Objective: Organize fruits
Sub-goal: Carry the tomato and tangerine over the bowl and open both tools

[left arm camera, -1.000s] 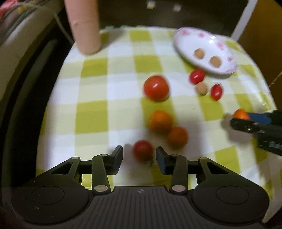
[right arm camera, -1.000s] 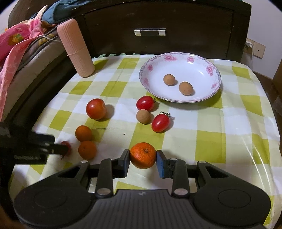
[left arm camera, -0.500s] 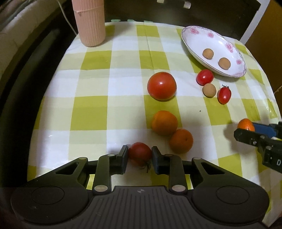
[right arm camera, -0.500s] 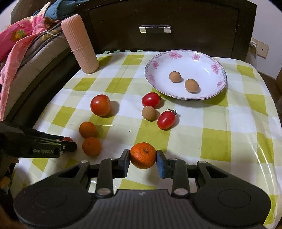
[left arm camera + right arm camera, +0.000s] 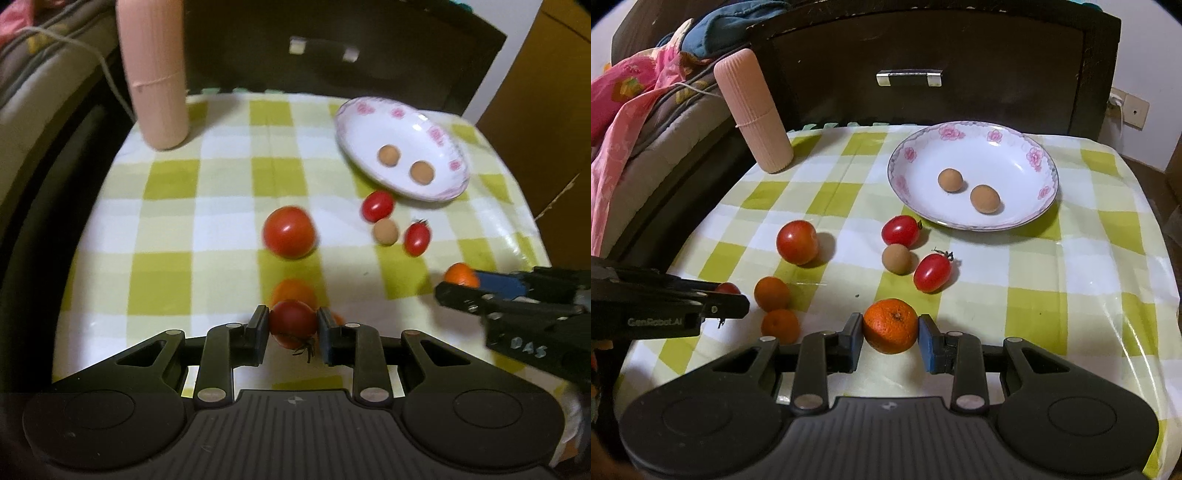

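My left gripper (image 5: pixel 292 326) is shut on a small red tomato (image 5: pixel 293 322) and holds it just above the checked cloth. My right gripper (image 5: pixel 891 328) is shut on an orange mandarin (image 5: pixel 891 325). The left gripper also shows at the left edge of the right wrist view (image 5: pixel 731 302). A flowered white plate (image 5: pixel 1008 147) at the back right holds two brown longans (image 5: pixel 950 180). On the cloth lie a large tomato (image 5: pixel 797 242), two cherry tomatoes (image 5: pixel 900 230), a loose longan (image 5: pixel 896 259) and two small oranges (image 5: pixel 772 293).
A tall pink ribbed cylinder (image 5: pixel 753 110) stands at the cloth's back left corner. A dark wooden drawer front (image 5: pixel 908 77) rises behind the table. Bedding and clothes (image 5: pixel 635 96) lie to the left. The table edge runs close along the left and right.
My left gripper closed on the small red tomato and lifted it, tilting its view up. My right gripper kept its hold on the mandarin and moved slightly forward.
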